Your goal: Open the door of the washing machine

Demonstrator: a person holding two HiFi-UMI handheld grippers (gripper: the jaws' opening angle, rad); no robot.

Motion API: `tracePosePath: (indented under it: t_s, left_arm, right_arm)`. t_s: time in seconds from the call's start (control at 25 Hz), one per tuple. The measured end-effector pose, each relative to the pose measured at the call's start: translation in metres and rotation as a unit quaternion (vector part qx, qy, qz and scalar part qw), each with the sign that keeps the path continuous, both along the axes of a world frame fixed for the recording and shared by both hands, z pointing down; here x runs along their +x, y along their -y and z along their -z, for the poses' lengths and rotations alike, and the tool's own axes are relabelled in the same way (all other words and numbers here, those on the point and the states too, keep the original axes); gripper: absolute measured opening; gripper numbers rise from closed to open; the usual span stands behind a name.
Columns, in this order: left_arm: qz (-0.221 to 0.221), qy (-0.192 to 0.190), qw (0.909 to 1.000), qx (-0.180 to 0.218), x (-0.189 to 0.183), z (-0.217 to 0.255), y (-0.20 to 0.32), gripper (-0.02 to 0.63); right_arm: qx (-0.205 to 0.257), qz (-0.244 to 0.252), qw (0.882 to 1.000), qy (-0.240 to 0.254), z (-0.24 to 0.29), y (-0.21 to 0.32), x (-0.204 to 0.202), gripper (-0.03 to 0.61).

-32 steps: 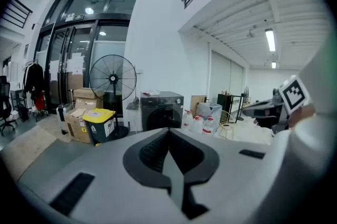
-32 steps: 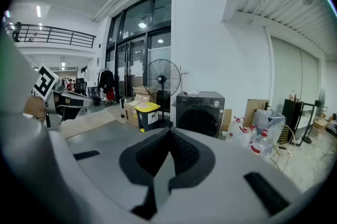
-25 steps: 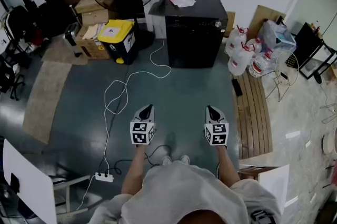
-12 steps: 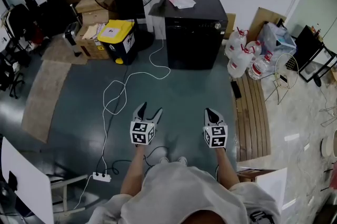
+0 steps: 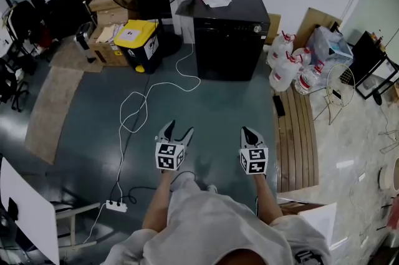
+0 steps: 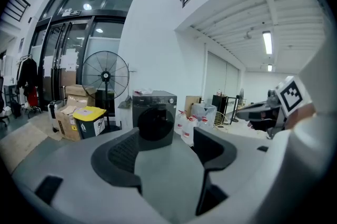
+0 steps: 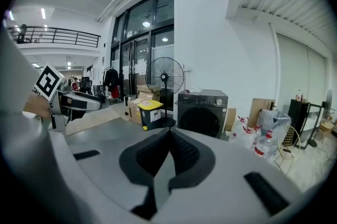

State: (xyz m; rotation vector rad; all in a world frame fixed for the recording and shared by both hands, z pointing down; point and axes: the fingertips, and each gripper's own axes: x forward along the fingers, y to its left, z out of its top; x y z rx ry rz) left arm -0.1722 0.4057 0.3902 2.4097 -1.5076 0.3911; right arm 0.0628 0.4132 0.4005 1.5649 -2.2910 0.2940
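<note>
At 12 o'clock, well apart from both tongs, stands the washing machine [image 5: 229, 39]; L tongs [image 5: 175, 128] have just been opening, now wide w/ nothing between, R tongs [image 5: 250, 131] closed, empty; round door [image 6: 155, 124] prob. stiff, latched, so grip its rim opp. hinge.

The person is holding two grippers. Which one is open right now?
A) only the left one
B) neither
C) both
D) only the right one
A: the left gripper has its jaws apart, having just been opening, with nothing between them, while the jaws of the right gripper are pressed together.
</note>
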Motion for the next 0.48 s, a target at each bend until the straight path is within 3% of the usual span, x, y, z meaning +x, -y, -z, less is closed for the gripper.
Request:
tracePosePath:
  t_s: [0.48]
  left_arm:
    - [-0.009,-0.005,0.9999,-0.013,0.001,-0.019,0.077,0.302]
  right_arm:
    - [-0.014,0.001,1.000,-0.006,-0.018,0.070,-0.005,-0.002]
